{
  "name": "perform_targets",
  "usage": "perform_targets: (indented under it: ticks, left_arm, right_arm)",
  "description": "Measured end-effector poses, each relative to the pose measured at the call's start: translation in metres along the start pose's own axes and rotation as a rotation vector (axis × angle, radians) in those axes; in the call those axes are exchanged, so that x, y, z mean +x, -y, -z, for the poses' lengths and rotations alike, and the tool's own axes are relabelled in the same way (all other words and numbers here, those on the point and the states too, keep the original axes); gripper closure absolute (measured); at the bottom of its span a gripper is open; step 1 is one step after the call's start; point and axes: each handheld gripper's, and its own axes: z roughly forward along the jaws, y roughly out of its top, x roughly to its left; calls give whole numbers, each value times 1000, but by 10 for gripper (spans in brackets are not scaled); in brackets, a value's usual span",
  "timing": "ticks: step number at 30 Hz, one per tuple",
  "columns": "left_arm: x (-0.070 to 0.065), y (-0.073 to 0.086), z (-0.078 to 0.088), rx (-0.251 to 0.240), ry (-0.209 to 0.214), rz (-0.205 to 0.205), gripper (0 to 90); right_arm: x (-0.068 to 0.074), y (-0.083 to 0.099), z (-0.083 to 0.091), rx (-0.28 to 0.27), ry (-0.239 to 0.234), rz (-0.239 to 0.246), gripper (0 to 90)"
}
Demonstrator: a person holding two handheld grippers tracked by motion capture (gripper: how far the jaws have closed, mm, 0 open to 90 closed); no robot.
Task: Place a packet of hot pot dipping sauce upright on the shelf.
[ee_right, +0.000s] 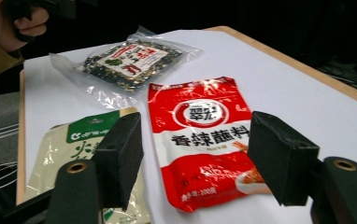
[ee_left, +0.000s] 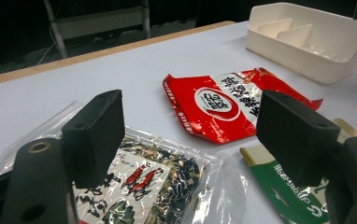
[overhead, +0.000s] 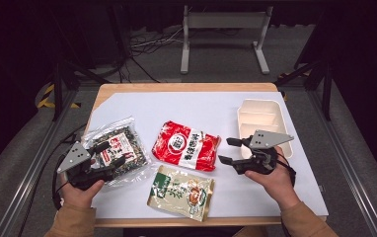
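Observation:
A red seasoning packet (overhead: 186, 144) (ee_left: 223, 105) (ee_right: 200, 135) lies flat in the middle of the white sheet. Left of it lies a clear bag of dark dried food (overhead: 119, 150) (ee_left: 144, 186) (ee_right: 130, 58). A beige and green packet (overhead: 180, 191) (ee_left: 284, 191) (ee_right: 69, 144) lies nearest the front edge. My left gripper (overhead: 110, 154) (ee_left: 190, 135) hovers open over the clear bag's near corner, with nothing between its pads. My right gripper (overhead: 228, 150) (ee_right: 195, 158) stands open just right of the red packet, pointing at it, its jaws empty.
A white divided tray (overhead: 260, 123) (ee_left: 307, 42) stands at the right, behind my right gripper. The white sheet (overhead: 176, 106) covers a wooden table whose edge shows at the back. A metal stand (overhead: 223, 29) and cables are on the floor beyond.

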Motion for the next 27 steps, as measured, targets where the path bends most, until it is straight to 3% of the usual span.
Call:
perform_targets:
  ticks: [13, 27]
  left_arm:
    - [-1, 8, 17, -2, -38, 10, 244]
    - [-2, 13, 27, 3, -63, 17, 242]
  right_arm:
    - [15, -28, -40, 24, -115, 71, 321]
    - [23, -47, -78, 85, -197, 116, 313]
